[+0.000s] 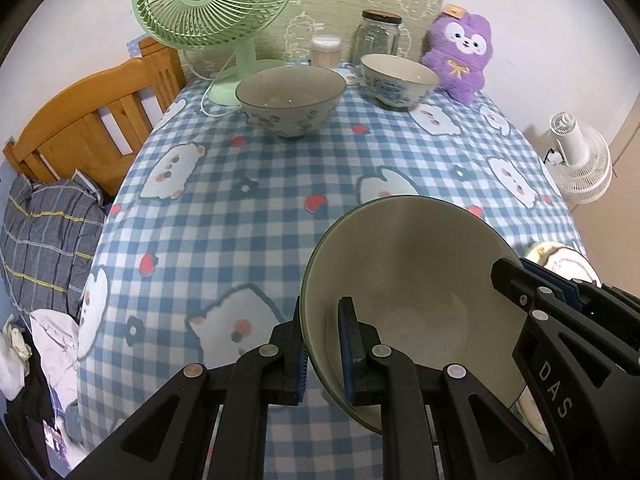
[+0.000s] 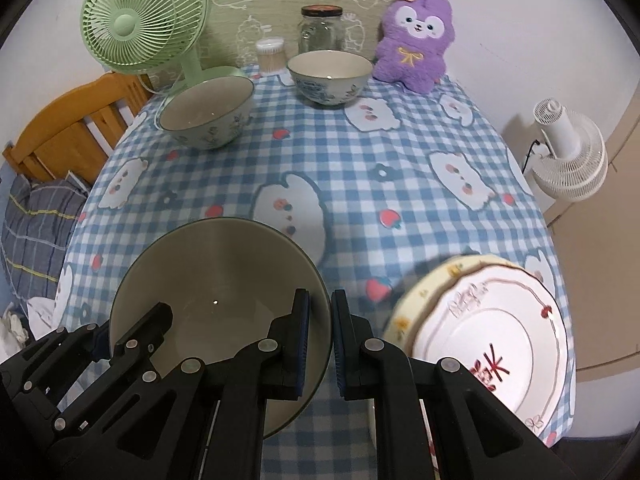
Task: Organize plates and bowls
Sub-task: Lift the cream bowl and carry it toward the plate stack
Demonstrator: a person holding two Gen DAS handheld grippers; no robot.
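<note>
Both grippers pinch one large grey-green ceramic bowl (image 1: 404,280) by opposite rim edges. Left gripper (image 1: 325,344) is clamped on the rim at lower centre of the left wrist view, one pad inside the wall, one outside. Right gripper (image 2: 318,344) grips the other rim edge, lower centre of the right wrist view, jaws narrow.

The bowl sits tilted over the near part of the blue-and-white checked tablecloth (image 1: 256,208).

Lower right of the right wrist view: white plate with red marking (image 2: 504,344) stacked on a yellow-rimmed plate (image 2: 420,292), close beside the held bowl's rim, reaching to the table's near right edge.

Centre of the cloth is open. Far end is crowded: floral grey bowl (image 1: 290,100), blue-patterned white bowl (image 1: 398,80), green desk fan (image 1: 212,4), glass jar (image 1: 378,36), purple plush toy (image 1: 460,52).
</note>
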